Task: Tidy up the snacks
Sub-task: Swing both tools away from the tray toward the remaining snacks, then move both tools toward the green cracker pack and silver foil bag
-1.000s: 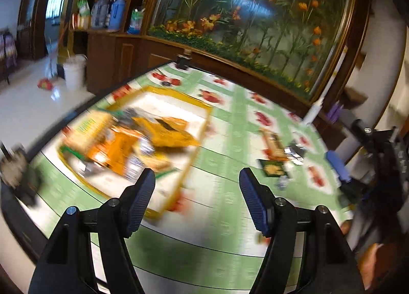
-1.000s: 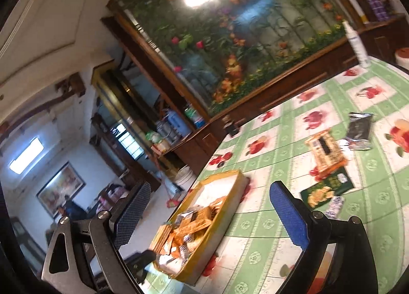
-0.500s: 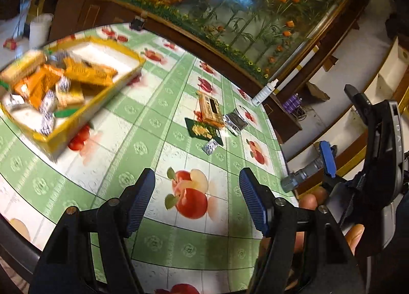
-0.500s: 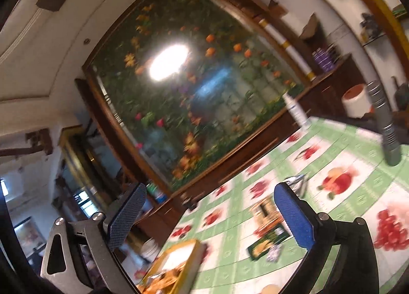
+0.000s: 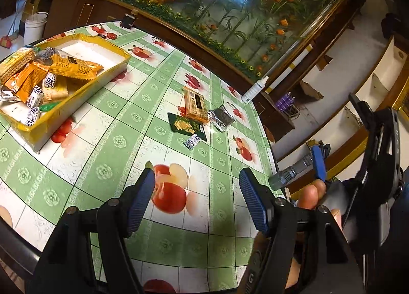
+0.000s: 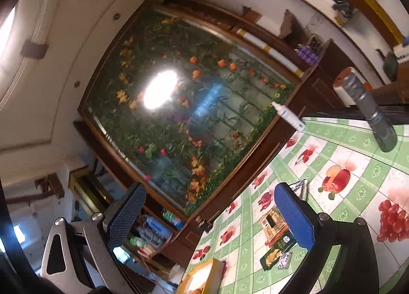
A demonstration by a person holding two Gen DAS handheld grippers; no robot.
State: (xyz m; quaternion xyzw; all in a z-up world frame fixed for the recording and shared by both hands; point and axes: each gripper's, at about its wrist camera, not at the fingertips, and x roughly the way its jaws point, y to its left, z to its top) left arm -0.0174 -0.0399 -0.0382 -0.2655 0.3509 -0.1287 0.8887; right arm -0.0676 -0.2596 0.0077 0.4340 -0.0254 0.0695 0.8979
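Both tongs, left tongs [image 5: 196, 196] and right tongs [image 6: 209, 219], gape released; the right have just been opening, nothing between. Orange packet [image 5: 195, 104] lies mid-surface [image 5: 107, 145], long axis running near-to-far. Yellow tray [image 5: 76, 94] has shifted far-left.

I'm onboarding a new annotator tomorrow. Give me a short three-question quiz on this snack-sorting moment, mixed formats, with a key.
1. True or false: the left claw is holding a snack.
2. Multiple choice: the small black-and-white patterned packet on the table lies nearest to: A) the yellow-rimmed cardboard tray; B) the dark green flat packet; C) the white spray bottle.
3. Fill in: the loose orange biscuit packet rests on the green checked fruit-print ____.

Key: 1 false, both the left and right claw are open with nothing between their pads; 2 B; 3 tablecloth.
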